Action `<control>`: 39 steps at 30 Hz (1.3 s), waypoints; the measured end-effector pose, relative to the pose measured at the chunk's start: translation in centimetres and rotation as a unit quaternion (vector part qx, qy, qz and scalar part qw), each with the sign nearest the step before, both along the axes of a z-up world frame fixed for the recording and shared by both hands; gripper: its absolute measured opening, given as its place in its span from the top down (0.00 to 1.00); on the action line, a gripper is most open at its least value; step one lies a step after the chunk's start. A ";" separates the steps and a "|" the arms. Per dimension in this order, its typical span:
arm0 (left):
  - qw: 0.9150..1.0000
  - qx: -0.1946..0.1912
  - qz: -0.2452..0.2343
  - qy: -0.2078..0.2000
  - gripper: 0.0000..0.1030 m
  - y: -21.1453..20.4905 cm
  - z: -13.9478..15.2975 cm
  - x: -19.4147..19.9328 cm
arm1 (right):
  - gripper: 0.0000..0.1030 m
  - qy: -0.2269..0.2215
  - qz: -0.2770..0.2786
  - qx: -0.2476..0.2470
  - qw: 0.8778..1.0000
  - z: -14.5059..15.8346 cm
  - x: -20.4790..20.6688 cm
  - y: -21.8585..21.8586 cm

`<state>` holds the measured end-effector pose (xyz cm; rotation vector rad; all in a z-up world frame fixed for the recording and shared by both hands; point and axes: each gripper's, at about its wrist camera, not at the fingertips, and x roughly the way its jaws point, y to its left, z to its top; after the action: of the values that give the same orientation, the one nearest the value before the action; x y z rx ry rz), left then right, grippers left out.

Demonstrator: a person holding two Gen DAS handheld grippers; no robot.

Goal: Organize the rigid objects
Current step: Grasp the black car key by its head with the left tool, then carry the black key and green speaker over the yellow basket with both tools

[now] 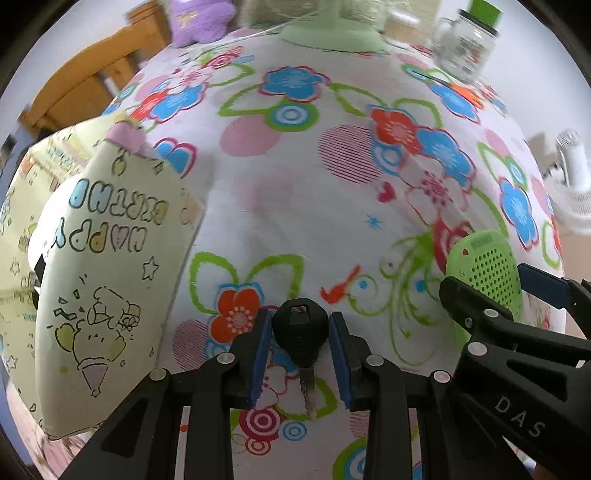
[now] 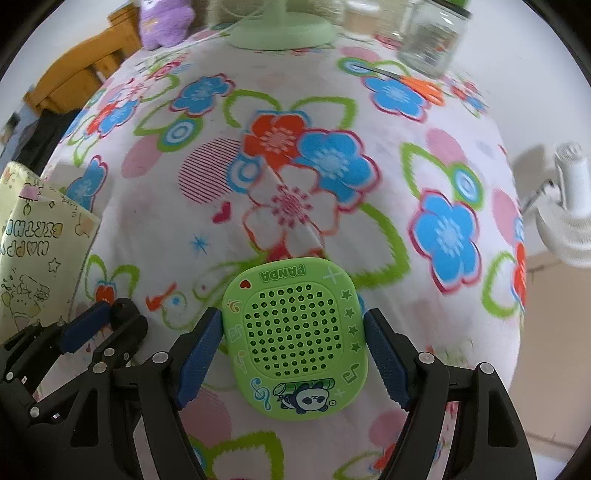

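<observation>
The left gripper (image 1: 300,345) pinches a black-headed key (image 1: 300,338) by its head, the blue pads tight on either side and the metal blade pointing back toward the camera, above the flowered tablecloth (image 1: 295,206). Just to the right of the key, the right gripper (image 2: 295,350) clamps a green panda speaker (image 2: 297,341) across its two side edges, grille face up, over the same cloth. In the right wrist view the left gripper shows just left of the speaker.

Left of the key stands a pale yellow "Happy Birthday" gift bag (image 1: 110,280), its printed side facing the grippers. Farther back on the cloth, well beyond the key and to its right, lies an orange-handled tool (image 2: 417,83), perhaps scissors; it is too blurred to be sure. Beyond that stands a clear glass jar (image 1: 465,48). At the far edge sit a pale green base (image 1: 332,33) and a purple plush toy (image 1: 201,22).
</observation>
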<state>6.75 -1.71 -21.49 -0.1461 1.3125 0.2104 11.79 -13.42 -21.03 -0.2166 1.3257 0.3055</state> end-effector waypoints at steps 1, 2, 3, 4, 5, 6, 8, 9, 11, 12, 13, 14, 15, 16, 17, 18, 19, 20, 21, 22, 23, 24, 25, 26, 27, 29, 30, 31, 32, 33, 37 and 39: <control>1.000 0.000 -0.008 0.001 0.70 -0.3 0.1 -0.1 | 0.23 0.001 -0.009 0.001 1.000 0.1 -0.3 -0.4; 1.000 0.002 -0.015 0.001 0.70 -0.5 0.2 -0.1 | 0.23 0.003 -0.016 0.002 1.000 0.1 -0.5 -0.6; 1.000 0.003 -0.025 0.002 0.70 -0.8 0.2 -0.2 | 0.23 0.004 -0.022 0.002 1.000 0.1 -0.7 -0.9; 0.999 0.004 -0.032 0.003 0.70 -1.2 0.4 -0.4 | 0.23 0.005 -0.029 0.002 1.000 0.1 -0.9 -1.1; 0.999 0.005 -0.043 0.005 0.70 -1.5 0.5 -0.6 | 0.23 0.006 -0.037 0.003 0.999 0.2 -1.2 -1.3; 0.999 0.005 -0.048 0.006 0.70 -2.0 0.8 -1.0 | 0.23 0.006 -0.043 0.004 0.999 0.3 -1.5 -1.5; 0.998 0.006 -0.061 0.006 0.70 -2.4 1.0 -1.2 | 0.23 0.006 -0.057 0.007 0.998 0.5 -2.0 -1.9; 0.998 0.006 -0.068 0.007 0.70 -2.6 1.3 -1.3 | 0.23 0.005 -0.062 0.007 0.998 0.6 -2.1 -2.0; 0.997 0.006 -0.080 0.006 0.70 -2.4 1.4 -1.0 | 0.23 0.003 -0.074 0.011 0.997 1.0 -2.6 -2.3; 0.996 0.007 -0.085 0.005 0.70 -2.4 1.7 -1.1 | 0.23 0.002 -0.079 0.012 0.997 1.2 -2.7 -2.4; 0.996 0.007 -0.093 0.004 0.70 -2.5 1.9 -1.2 | 0.23 0.000 -0.085 0.013 0.996 1.4 -2.9 -2.5; 0.995 0.008 -0.097 0.003 0.70 -2.5 2.0 -1.1 | 0.23 -0.001 -0.090 0.014 0.996 1.6 -3.1 -2.6; 0.995 0.009 -0.103 0.002 0.70 -2.6 2.3 -1.2 | 0.23 -0.002 -0.094 0.015 0.995 1.8 -3.2 -2.7; 0.994 0.009 -0.107 0.000 0.70 -2.5 2.5 -1.2 | 0.23 -0.004 -0.099 0.016 0.995 2.0 -3.4 -2.7; 0.994 0.009 -0.111 -0.001 0.70 -2.6 2.8 -1.3 | 0.23 -0.005 -0.103 0.016 0.995 2.3 -3.6 -2.8; 0.993 0.008 -0.115 -0.003 0.70 -2.6 3.1 -1.4 | 0.23 -0.007 -0.107 0.016 0.994 2.6 -3.8 -2.8; 0.993 0.006 -0.119 -0.005 0.70 -2.6 3.5 -1.6 | 0.23 -0.009 -0.111 0.017 0.994 2.9 -4.0 -2.9; 0.993 0.005 -0.121 -0.006 0.70 -2.6 3.7 -1.6 | 0.23 -0.011 -0.115 0.018 0.993 3.3 -4.1 -2.8; 0.992 0.003 -0.125 -0.007 0.70 -2.6 4.0 -1.7 | 0.23 -0.013 -0.119 0.018 0.993 3.6 -4.3 -2.9; 0.992 0.004 -0.129 -0.009 0.70 -2.6 4.4 -1.9 | 0.23 -0.016 -0.122 0.018 0.992 4.0 -4.5 -2.8; 0.991 0.004 -0.132 -0.010 0.70 -2.5 4.6 -1.8 | 0.23 -0.018 -0.126 0.017 0.992 4.3 -4.7 -2.8; 0.991 0.005 -0.136 -0.012 0.70 -2.5 5.0 -1.9 | 0.23 -0.020 -0.129 0.016 0.991 4.7 -4.8 -2.8; 0.990 0.005 -0.138 -0.014 0.70 -2.4 5.3 -2.0 | 0.23 -0.023 -0.131 0.017 0.991 5.1 -5.0 -2.7; 0.990 0.005 -0.141 -0.016 0.70 -2.3 5.7 -2.1 | 0.23 -0.025 -0.133 0.017 0.991 5.4 -5.2 -2.7; 0.990 0.006 -0.142 -0.018 0.70 -2.3 6.0 -2.2 | 0.23 -0.027 -0.134 0.018 0.990 5.7 -5.3 -2.6; 0.989 0.007 -0.147 -0.021 0.70 -2.1 6.6 -2.4 | 0.23 -0.032 -0.135 0.018 0.990 6.4 -5.6 -2.3; 0.988 0.007 -0.150 -0.023 0.70 -2.0 7.0 -2.5 | 0.23 -0.034 -0.136 0.018 0.990 6.6 -5.8 -2.2; 0.988 0.008 -0.153 -0.025 0.70 -1.9 7.3 -2.6 | 0.23 -0.036 -0.137 0.019 0.990 7.0 -5.9 -2.0; 0.988 0.008 -0.154 -0.026 0.70 -1.8 7.5 -2.7 | 0.23 -0.038 -0.139 0.019 0.989 7.3 -6.1 -1.9; 0.987 0.008 -0.156 -0.028 0.70 -1.7 7.9 -2.8 | 0.23 -0.040 -0.140 0.020 0.989 7.5 -6.2 -1.8; 0.986 0.009 -0.162 -0.035 0.70 -1.1 8.9 -3.1 | 0.23 -0.048 -0.141 0.023 0.989 8.7 -6.6 -1.0; 0.986 0.010 -0.164 -0.039 0.70 -0.7 9.4 -3.2 | 0.23 -0.051 -0.142 0.024 0.988 9.1 -6.7 -0.6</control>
<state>3.53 -2.43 -12.07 0.0791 1.2365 -0.0628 5.07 -14.06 -11.91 -0.0016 1.2278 0.0839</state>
